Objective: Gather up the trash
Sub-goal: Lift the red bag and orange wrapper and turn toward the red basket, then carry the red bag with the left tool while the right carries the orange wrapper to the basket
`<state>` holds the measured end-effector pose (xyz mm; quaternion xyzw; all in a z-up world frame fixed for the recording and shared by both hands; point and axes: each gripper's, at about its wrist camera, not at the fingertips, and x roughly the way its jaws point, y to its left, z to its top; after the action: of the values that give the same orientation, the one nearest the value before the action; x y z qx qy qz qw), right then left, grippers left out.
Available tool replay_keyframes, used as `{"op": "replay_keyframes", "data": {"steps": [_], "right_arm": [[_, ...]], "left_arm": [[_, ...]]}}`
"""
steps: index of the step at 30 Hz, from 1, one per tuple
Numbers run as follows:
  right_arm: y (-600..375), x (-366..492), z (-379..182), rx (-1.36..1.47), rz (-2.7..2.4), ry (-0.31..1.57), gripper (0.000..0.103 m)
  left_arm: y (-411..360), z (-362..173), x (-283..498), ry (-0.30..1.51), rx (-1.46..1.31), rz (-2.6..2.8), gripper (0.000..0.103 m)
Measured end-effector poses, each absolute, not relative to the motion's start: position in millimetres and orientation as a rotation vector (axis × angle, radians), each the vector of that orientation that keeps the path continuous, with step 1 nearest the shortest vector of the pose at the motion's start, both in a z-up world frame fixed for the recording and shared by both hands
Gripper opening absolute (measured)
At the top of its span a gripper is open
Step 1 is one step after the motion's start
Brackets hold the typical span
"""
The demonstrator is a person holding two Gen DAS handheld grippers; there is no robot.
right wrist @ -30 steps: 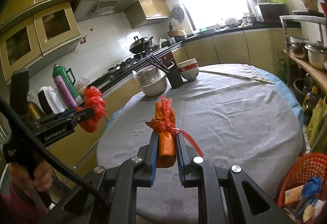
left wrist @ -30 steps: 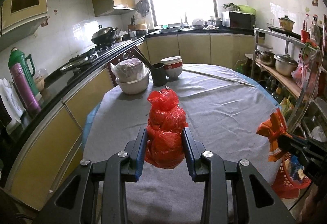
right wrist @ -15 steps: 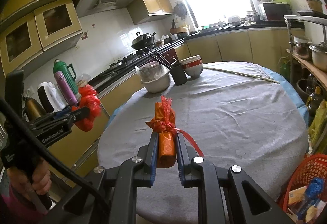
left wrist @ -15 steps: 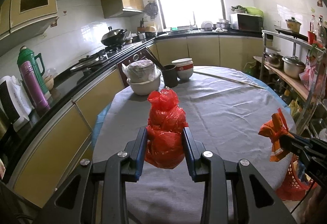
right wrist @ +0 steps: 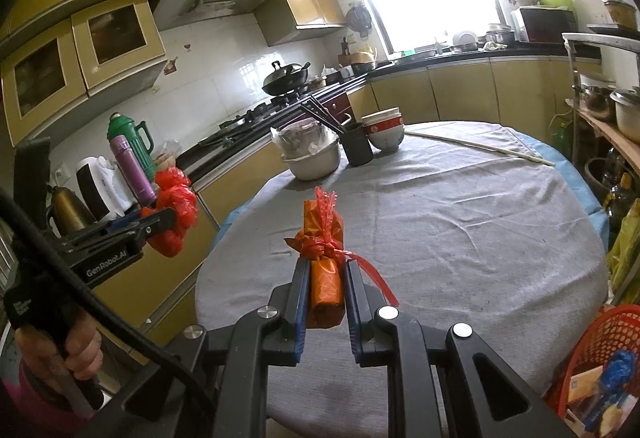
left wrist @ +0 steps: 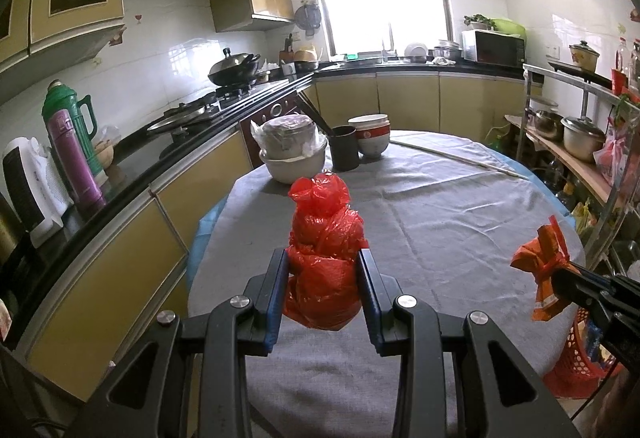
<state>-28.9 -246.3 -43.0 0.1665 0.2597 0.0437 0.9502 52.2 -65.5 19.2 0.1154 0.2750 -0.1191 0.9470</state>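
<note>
Just grey-clothed round table (left wrist: 460, 222), kitchen.

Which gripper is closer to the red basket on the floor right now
Right. The right gripper, shut on the orange packet, is over the table edge beside the red basket. The left gripper, clamping the red bag, is farther off, toward the counter.
</note>
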Motion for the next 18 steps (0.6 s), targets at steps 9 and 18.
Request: {"op": "replay_keyframes", "data": {"steps": [9, 18], "right_arm": [[-248.0, -33.3, -43.1, 0.348, 0.082, 0.522, 0.018], [-253.4, -42.3, -37.9, 0.360, 0.073, 0.499, 0.018]], "left_arm": [[-65.9, 18.5, 51.2, 0.559, 0.239, -0.246, 0.036], [-72.0, 19.8, 46.8, 0.553, 0.250, -0.258, 0.036]]}}
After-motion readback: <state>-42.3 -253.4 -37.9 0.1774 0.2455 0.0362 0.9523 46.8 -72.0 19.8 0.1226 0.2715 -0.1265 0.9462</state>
